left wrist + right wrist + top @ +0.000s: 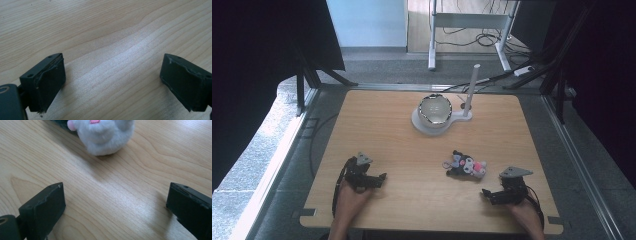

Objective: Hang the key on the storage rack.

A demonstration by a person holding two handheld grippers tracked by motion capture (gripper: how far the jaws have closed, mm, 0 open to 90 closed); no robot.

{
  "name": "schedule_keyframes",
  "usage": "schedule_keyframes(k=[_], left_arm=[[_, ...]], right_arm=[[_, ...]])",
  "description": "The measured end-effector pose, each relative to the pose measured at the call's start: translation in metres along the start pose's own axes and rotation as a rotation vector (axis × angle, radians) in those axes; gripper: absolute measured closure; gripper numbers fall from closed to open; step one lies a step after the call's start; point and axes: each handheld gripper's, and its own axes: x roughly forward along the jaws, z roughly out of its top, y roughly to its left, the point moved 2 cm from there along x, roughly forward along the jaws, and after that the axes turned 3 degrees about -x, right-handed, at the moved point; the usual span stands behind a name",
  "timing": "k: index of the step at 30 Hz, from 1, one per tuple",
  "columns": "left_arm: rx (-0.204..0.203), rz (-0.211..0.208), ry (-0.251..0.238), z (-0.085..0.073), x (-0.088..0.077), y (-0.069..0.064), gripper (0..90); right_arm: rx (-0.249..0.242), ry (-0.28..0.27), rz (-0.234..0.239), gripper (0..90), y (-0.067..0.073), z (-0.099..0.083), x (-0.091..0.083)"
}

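**Both grippers rested wide at the near edge; plush toy lay just beyond the right one**

High view: a light wooden table [387, 130] with rounded corners. The left gripper [379, 178] lay at the near left, held by the person's left hand [349, 200], jaws pointing right toward the table's middle. The right gripper [486, 194] lay at the near right, held by the right hand [527, 216], jaws pointing left. The two were well apart.

Plush toy [466, 165]: small, black and grey with a pink patch, lying on the wood right of centre. It sat just beyond the right gripper, on the far-left side of its jaws, near but not touching. It was well apart from the left gripper.

Right gripper view: the jaws stood far apart with bare wood between them. The toy's pale furry end [105, 135] with a pink spot showed at the top, ahead of the gap and clear of both jaws.

Left gripper view: the jaws were likewise spread wide, low over the wood grain, nothing held.

Far centre of the table: a white bowl [435, 110] with a dark mottled rim sat on a white base [457, 120], and a white upright post [471, 90] rose from that base just right of the bowl. Grey floor [377, 70] and a white frame's legs [432, 50] lay beyond the table's far edge.
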Motion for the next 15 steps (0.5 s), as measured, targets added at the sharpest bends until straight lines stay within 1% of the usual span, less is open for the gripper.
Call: schedule_keyframes(k=[2, 6, 8, 10, 11, 12, 15], left_arm=[[0.000, 0.000, 0.000, 0.000, 0.000, 0.000, 6.2], [0.000, 0.000, 0.000, 0.000, 0.000, 0.000, 6.2], [0.000, 0.000, 0.000, 0.000, 0.000, 0.000, 6.2], [0.000, 0.000, 0.000, 0.000, 0.000, 0.000, 6.2], [0.000, 0.000, 0.000, 0.000, 0.000, 0.000, 6.2], [0.000, 0.000, 0.000, 0.000, 0.000, 0.000, 6.2], [0.000, 0.000, 0.000, 0.000, 0.000, 0.000, 6.2]], right_arm=[[-0.005, 0.009, 0.004, 2.3, -0.001, 0.001, -0.001], [-0.031, 0.030, 0.018, 2.5, -0.003, 0.004, -0.004], [-0.032, 0.031, 0.020, 2.5, -0.003, 0.005, -0.005], [-0.048, 0.048, 0.043, 2.5, -0.004, 0.009, -0.006], [-0.048, 0.048, 0.043, 2.5, -0.004, 0.009, -0.006], [-0.060, 0.062, 0.049, 2.5, -0.005, 0.011, -0.006], [-0.075, 0.067, 0.054, 2.5, -0.005, 0.014, -0.005]])
